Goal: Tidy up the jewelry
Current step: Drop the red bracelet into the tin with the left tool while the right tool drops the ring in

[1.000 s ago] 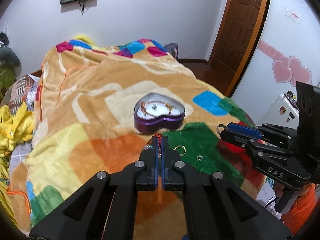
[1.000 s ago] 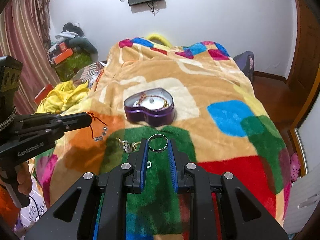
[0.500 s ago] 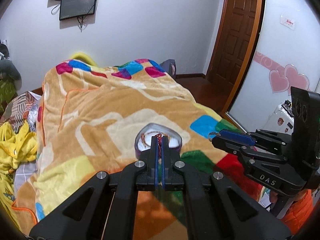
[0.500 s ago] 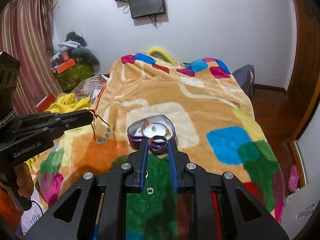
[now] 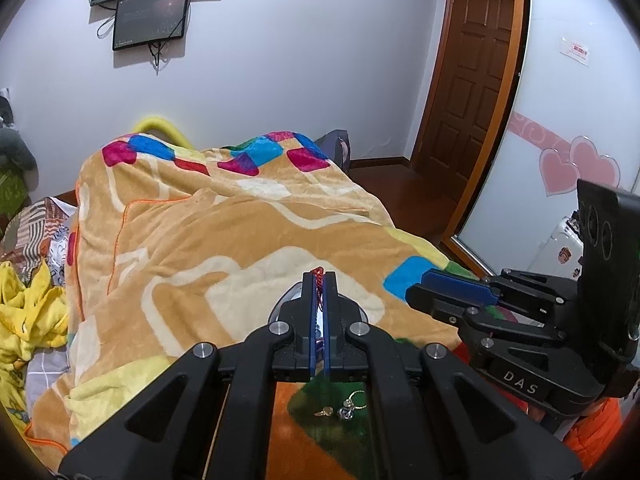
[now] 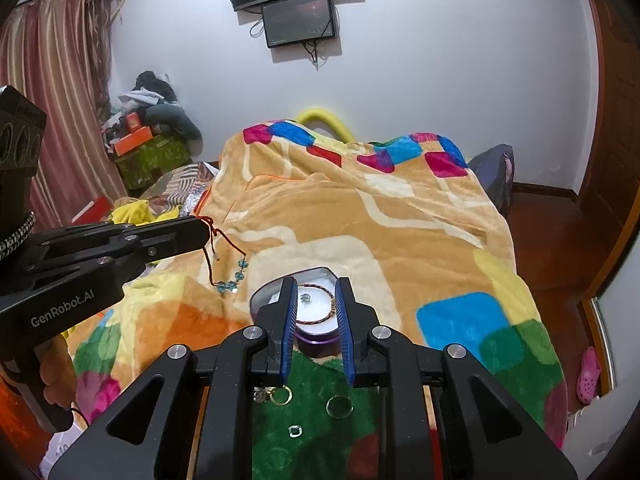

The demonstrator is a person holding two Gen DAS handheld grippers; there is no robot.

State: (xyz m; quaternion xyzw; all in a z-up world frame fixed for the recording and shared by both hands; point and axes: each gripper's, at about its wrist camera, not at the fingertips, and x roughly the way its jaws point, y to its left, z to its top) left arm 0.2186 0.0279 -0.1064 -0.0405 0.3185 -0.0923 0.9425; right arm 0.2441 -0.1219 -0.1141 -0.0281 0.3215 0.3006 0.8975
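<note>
A purple heart-shaped box (image 6: pixel 316 338) stands on the blanket with a thin bracelet inside; in the left wrist view the box (image 5: pixel 285 303) is mostly hidden behind my fingers. My left gripper (image 5: pixel 319 280) is shut on a red cord bracelet (image 5: pixel 319 273). From the left gripper (image 6: pixel 204 227) that bracelet's blue-green beads (image 6: pixel 230 285) hang left of the box. My right gripper (image 6: pixel 315 283) hovers in front of the box, its jaws slightly apart with nothing between them. A plain ring (image 6: pixel 329 407) lies on the green patch below. The right gripper (image 5: pixel 414 291) shows side-on.
A gold ring with a charm (image 6: pixel 276 398) and a small clear piece (image 6: pixel 295 431) lie on the green patch of the patchwork blanket (image 6: pixel 400 240). Yellow clothes (image 5: pixel 24 312) lie at the left. Bare floor (image 6: pixel 560 248) and a door (image 5: pixel 472 100) are to the right.
Both grippers have risen and come closer to the box. The ring that sat between my right fingertips is gone from them; a ring now lies on the green patch.
</note>
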